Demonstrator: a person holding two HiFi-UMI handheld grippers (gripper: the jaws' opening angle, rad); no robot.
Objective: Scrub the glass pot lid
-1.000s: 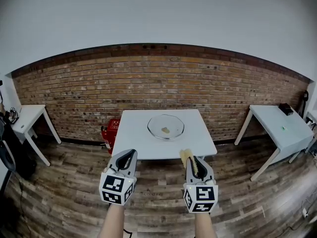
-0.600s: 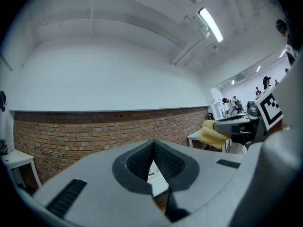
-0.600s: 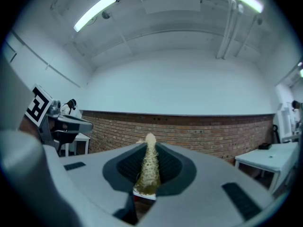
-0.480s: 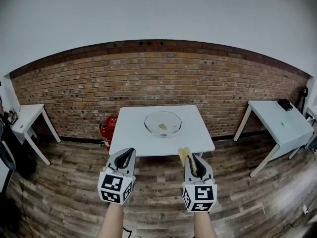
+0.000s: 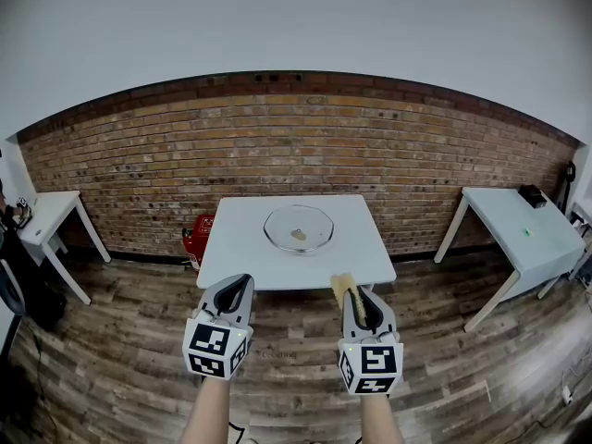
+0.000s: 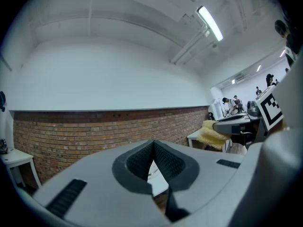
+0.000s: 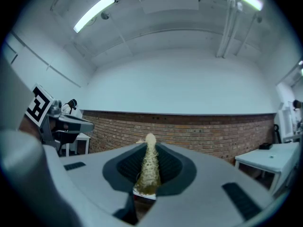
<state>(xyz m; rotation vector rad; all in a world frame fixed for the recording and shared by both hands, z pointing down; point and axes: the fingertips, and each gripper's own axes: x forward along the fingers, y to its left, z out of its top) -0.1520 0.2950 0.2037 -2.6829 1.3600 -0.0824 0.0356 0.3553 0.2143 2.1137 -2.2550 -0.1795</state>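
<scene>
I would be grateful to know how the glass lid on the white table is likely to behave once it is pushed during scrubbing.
The lid looks like clear glass, so it is probably stiff, smooth and breakable. It lies flat and loose on the smooth table, so it will likely slide or spin under a push unless steadied.

The glass pot lid [image 5: 298, 228] lies on the table [image 5: 240, 248] at frame centre, before the brick wall [image 5: 296, 146]. Lower, short of the table: left gripper [image 5: 241, 281], then right gripper [image 5: 353, 292] with a sponge [image 5: 344, 287] between its fingers [image 7: 174, 167].
</scene>
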